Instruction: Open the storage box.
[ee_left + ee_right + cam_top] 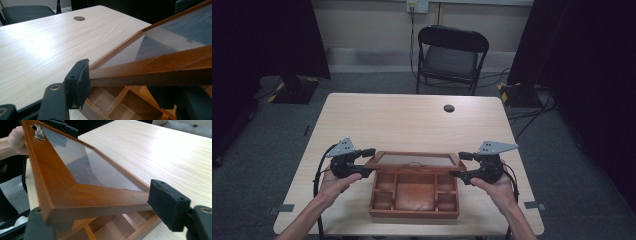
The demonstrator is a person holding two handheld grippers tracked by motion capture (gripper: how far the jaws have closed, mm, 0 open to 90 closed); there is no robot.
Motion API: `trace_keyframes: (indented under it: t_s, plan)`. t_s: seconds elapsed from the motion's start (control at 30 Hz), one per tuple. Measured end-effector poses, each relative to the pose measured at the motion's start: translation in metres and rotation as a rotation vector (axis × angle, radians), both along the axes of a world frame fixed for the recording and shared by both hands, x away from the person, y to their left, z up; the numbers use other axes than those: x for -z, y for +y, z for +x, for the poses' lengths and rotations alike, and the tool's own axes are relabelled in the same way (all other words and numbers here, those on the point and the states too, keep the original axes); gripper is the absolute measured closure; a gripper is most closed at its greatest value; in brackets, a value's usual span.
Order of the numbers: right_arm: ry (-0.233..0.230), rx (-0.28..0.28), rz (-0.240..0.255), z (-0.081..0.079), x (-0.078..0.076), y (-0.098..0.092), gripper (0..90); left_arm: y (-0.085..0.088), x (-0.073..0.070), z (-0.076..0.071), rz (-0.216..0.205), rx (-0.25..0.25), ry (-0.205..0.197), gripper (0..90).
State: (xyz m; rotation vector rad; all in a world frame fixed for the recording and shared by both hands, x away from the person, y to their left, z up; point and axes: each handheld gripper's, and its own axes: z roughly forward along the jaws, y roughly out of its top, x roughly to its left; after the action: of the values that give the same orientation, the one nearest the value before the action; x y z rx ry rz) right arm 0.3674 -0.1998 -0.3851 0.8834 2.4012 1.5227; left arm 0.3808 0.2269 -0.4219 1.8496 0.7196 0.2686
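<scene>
A wooden box (pixel 414 214) with several compartments stands near the table's front edge. Its glass-panelled lid (pixel 414 160) is raised at a slant over the back of the box. My left gripper (pixel 368 162) is shut on the lid's left end, and my right gripper (pixel 460 165) is shut on its right end. In the left gripper view the lid's frame (pixel 155 67) runs between the jaws of the left gripper (pixel 125 90), with the compartments (pixel 130 100) below. In the right gripper view the right gripper (pixel 105 215) clamps the lid (pixel 82 192), which carries a metal clasp (pixel 38 132).
The light wooden table (pixel 402 120) has a cable hole (pixel 449 108) at its back centre. A black folding chair (pixel 451 55) stands behind the table. Dark curtains hang at both sides, and cables lie on the grey floor at the right.
</scene>
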Motion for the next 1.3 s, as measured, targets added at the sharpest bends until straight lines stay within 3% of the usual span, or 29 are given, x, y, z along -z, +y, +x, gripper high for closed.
trace_keyframes:
  t_s: [0.33,0.43,0.53,0.63,0.7,0.73,0.87,1.3]
  plan:
    - [0.001,0.016,0.040,0.014,-0.003,-0.001,28.8,-0.006,-0.004,0.011,0.026,0.007,-0.023,40.3]
    - [-0.004,0.020,0.039,0.017,-0.004,0.000,31.4,-0.007,-0.004,0.012,0.014,0.003,-0.024,40.9]
    - [-0.006,0.002,0.036,0.020,-0.006,0.000,38.0,-0.008,-0.002,0.015,-0.008,-0.003,-0.010,41.2]
    - [-0.006,-0.005,0.035,0.021,-0.007,0.001,37.9,-0.007,-0.002,0.016,-0.012,-0.003,-0.004,41.8]
    - [-0.005,0.004,0.033,0.023,-0.008,0.001,36.5,-0.007,-0.002,0.018,-0.020,-0.004,0.013,40.8]
    - [-0.004,0.003,0.041,0.025,-0.008,0.001,37.4,-0.006,-0.003,0.020,-0.029,-0.016,0.042,39.0]
    - [-0.001,-0.003,0.063,0.028,-0.006,0.001,43.5,-0.005,-0.005,0.024,-0.005,-0.025,0.045,41.3]
    - [-0.010,0.020,0.097,0.038,-0.006,0.002,46.3,-0.011,-0.005,0.031,0.001,-0.036,0.024,47.0]
